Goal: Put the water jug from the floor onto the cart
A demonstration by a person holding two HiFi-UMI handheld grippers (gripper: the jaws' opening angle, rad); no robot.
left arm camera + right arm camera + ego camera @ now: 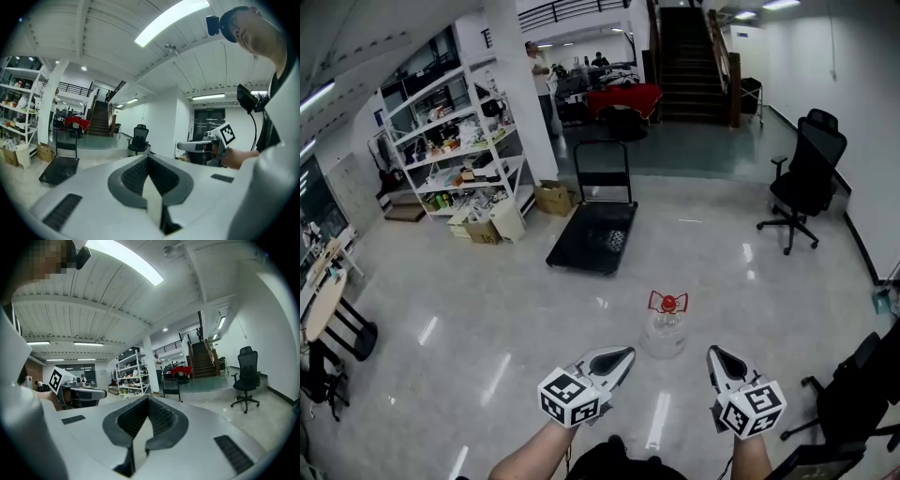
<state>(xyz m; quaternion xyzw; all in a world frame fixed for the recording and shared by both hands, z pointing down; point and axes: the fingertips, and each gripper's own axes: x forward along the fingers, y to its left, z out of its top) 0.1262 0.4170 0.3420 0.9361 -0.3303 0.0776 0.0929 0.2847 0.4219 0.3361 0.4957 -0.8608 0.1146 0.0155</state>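
Water jug [665, 330]: clear round plastic, red cap and handle, upright on the glossy pale floor [487, 309], just ahead of both grippers. Cart [593, 237]: flat black deck, tubular handle, well beyond. Left gripper [622, 356] and right gripper [717, 355]: smooth white shells, jaws clenched, empty.

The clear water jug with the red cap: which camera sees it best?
The head view. It shows the whole clear water jug with the red cap standing on the floor, apart from the black platform cart. The two gripper views show none of it.
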